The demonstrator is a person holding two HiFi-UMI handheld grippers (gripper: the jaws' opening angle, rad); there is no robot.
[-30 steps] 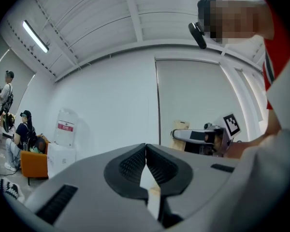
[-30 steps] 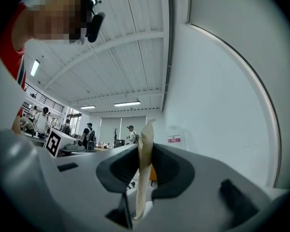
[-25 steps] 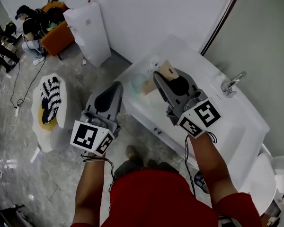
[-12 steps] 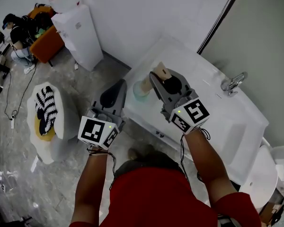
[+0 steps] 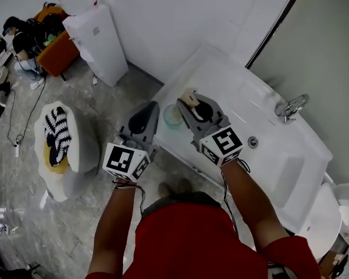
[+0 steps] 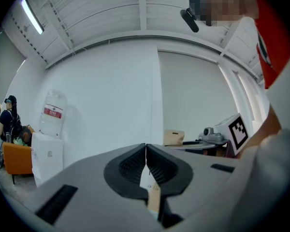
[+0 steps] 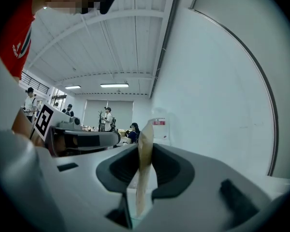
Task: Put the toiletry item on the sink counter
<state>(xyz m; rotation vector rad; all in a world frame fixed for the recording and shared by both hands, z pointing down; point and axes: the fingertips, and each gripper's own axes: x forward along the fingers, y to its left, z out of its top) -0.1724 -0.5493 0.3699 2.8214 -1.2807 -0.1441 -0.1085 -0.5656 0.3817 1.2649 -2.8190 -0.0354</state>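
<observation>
Clamping entry: right tool (image 5: 189, 101), pads pressed on the toiletry item (image 5: 189, 96), a thin, flat tan sachet standing on edge between them. It is held above the near-left part of the white sink tabletop (image 5: 221, 74) and is not yet set down.

Handling, as judged: light and limp, and it creases easily. Breakage is unlikely, but it may flop or slide out. It is best pinched mid-body across its flat faces, as it is now.

Left tool (image 5: 150, 109): jaws together, nothing held, just off the tabletop's front edge.

Surroundings:
- Pale teal cup (image 5: 173, 116) on the tabletop just left of the sachet; this is the nearest obstacle.
- Drain (image 5: 253, 142) and faucet (image 5: 289, 106), well to the right.
- Water dispenser (image 5: 99, 36) and stool (image 5: 61, 129) bearing a striped cloth, both on the floor and well apart from the tabletop.
</observation>
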